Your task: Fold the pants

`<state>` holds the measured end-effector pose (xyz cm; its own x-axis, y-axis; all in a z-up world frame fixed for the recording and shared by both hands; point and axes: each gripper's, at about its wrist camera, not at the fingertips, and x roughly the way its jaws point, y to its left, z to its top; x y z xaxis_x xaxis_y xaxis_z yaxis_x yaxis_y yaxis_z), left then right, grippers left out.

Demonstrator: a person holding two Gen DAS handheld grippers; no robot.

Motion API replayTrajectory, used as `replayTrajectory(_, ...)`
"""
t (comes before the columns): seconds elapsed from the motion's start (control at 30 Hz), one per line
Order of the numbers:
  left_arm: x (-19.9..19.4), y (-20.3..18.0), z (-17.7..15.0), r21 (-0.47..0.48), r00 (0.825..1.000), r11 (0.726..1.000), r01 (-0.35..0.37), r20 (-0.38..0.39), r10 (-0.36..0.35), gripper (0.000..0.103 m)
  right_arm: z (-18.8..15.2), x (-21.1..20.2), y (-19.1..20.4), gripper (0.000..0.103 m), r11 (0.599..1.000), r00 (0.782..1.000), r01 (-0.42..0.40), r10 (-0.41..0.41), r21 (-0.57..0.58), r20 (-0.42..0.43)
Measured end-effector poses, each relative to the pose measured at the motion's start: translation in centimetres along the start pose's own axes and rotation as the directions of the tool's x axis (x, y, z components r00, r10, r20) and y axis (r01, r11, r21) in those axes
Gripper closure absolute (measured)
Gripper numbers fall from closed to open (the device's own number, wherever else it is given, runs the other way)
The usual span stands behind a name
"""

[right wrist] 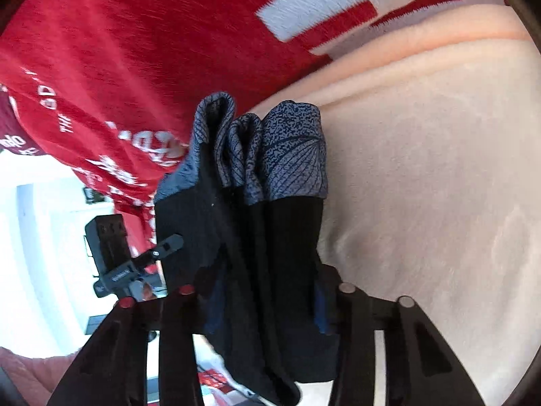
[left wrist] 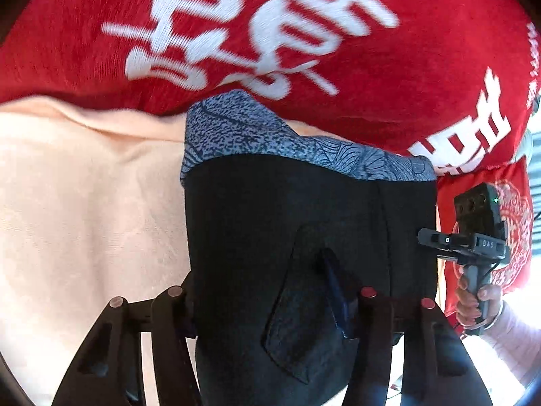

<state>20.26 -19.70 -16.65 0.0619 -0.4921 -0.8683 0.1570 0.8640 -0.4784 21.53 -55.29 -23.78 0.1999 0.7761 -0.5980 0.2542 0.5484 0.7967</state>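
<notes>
1. Black pants (left wrist: 304,223) with a blue-grey patterned waistband (left wrist: 304,149) hanging bunched and lifted off a peach blanket (left wrist: 84,186), waistband end pointing away from both cameras.
2. In the right wrist view, pants (right wrist: 263,253) gathered into several upright folds, patterned band (right wrist: 290,155) at the far end, black cloth running down between the fingers.
3. Back pocket (left wrist: 304,304) visible on the black cloth in the left wrist view, just ahead of the fingers.
4. Left gripper (left wrist: 274,311) partly closed, black cloth filling the gap between its fingers and pinched there; exact pad contact hidden by the cloth.
5. Right gripper (right wrist: 263,308) likewise partly closed, clamped on the bunched black cloth, blue pads showing at either side of the fabric.
6. Right gripper (left wrist: 473,237) also seen from the left wrist view at the pants' right edge, its handle held by a hand (left wrist: 473,301) with a pale sleeve.
7. Left gripper (right wrist: 135,264) seen in turn from the right wrist view, at the left edge of the pants.
8. Behind the pants, close by, a red shirt (left wrist: 372,67) with large white lettering, worn by the person.
9. Peach blanket (right wrist: 439,186) spread under and beside the hanging cloth, softly creased.
</notes>
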Motion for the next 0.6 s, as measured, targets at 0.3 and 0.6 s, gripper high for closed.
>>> replayTrajectory(0.3,-4.3,-2.8,-4.9,-0.006,0.999,1.000,-0.025,0.028,0.025,0.045,-4.6,-2.5,2.4,0.060,0.997,0.997,-0.080,0.080,-0.015,-0.023)
replayTrajectory(0.6,-6.9,-1.7,-11.8,-0.017,0.999,0.999,-0.035,-0.014,0.035,0.045,-12.1,-2.4,3.6,0.060,0.995,0.995,-0.097,0.097,0.020,-0.032)
